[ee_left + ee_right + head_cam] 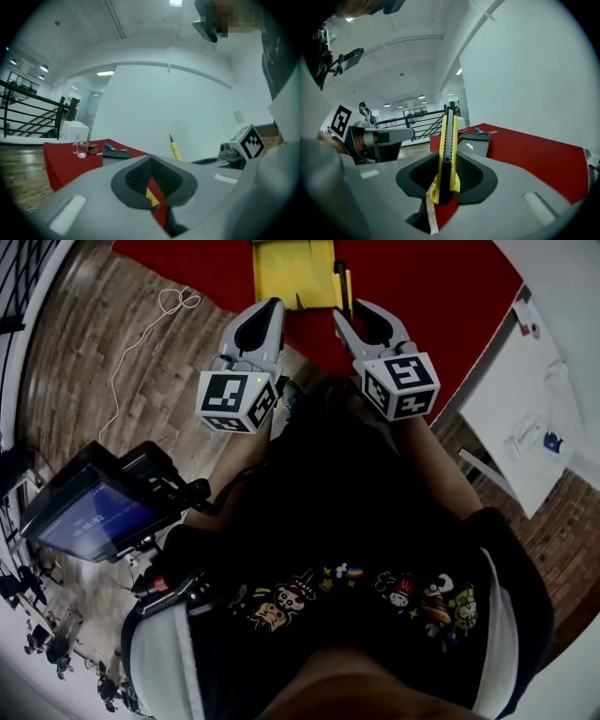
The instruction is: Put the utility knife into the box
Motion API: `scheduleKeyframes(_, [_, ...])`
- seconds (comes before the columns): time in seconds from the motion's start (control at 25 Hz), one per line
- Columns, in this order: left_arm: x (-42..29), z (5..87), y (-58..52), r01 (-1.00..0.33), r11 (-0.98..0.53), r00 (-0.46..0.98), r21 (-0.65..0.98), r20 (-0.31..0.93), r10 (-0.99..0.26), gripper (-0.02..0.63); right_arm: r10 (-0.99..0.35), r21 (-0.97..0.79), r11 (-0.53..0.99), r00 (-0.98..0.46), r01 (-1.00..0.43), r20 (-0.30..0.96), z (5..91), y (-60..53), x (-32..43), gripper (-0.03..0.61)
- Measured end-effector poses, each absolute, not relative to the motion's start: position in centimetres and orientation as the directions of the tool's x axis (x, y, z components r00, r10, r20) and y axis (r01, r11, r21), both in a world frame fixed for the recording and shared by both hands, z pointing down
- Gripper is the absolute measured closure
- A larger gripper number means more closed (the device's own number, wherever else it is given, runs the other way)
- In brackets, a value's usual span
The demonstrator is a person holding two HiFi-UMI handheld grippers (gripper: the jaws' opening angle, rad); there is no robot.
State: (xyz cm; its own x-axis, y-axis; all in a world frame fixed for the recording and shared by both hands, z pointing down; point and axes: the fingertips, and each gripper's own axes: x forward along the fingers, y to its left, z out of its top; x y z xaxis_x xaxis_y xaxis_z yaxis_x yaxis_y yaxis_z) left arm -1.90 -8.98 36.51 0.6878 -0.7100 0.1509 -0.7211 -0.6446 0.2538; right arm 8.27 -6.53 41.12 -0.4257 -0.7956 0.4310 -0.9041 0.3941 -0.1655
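Wood-plank floor (84, 362) fills the head view from 9 to 11 o'clock. A red tabletop (422, 296) spans 12 to 2 o'clock, and a white table (525, 399) stands at 3 o'clock. In the left gripper view, a plain white wall (154, 108) rises at centre under a curved white ceiling. A black railing (28, 112) is at 9 o'clock and a bright ceiling light (176, 3) at 12 o'clock.

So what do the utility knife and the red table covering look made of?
The utility knife looks like slightly glossy yellow plastic around a black ridged slider, probably plastic. The red covering is matte, draped over the edge: likely cloth or felt.
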Motion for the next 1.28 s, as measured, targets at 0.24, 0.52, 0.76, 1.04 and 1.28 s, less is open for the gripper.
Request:
scheduleKeyframes(0.24, [-3.4,37.9,-11.3,-0.771,-0.580,0.629,0.262,0.172,-0.758,0.612,-0.750,-0.139,0.465,-0.473,-0.874,0.463,43.5,-10.4,6.6,0.437])
scheduleKeyframes(0.52, [-3.5,38.8,-13.6,-0.801,-0.541,0.591,0.255,0.200,-0.781,0.612,-0.701,-0.109,0.514,-0.489,-0.851,0.519,46.3,-14.4,5.6,0.437])
scheduleKeyframes(0.76, [-3.9,40.9,-14.5,-0.818,-0.518,0.570,0.250,0.235,-0.787,0.612,-0.673,-0.089,0.531,-0.483,-0.843,0.560,48.7,-16.6,4.2,0.437])
scheduleKeyframes(1.04, [-4.2,43.1,-15.4,-0.835,-0.490,0.547,0.251,0.280,-0.789,0.612,-0.623,-0.061,0.563,-0.471,-0.824,0.624,51.9,-18.3,2.7,0.437])
scheduleKeyframes(1.28, [-4.7,45.2,-16.1,-0.848,-0.466,0.528,0.253,0.320,-0.787,0.612,-0.572,-0.063,0.574,-0.454,-0.817,0.683,54.5,-18.9,2.1,0.437])
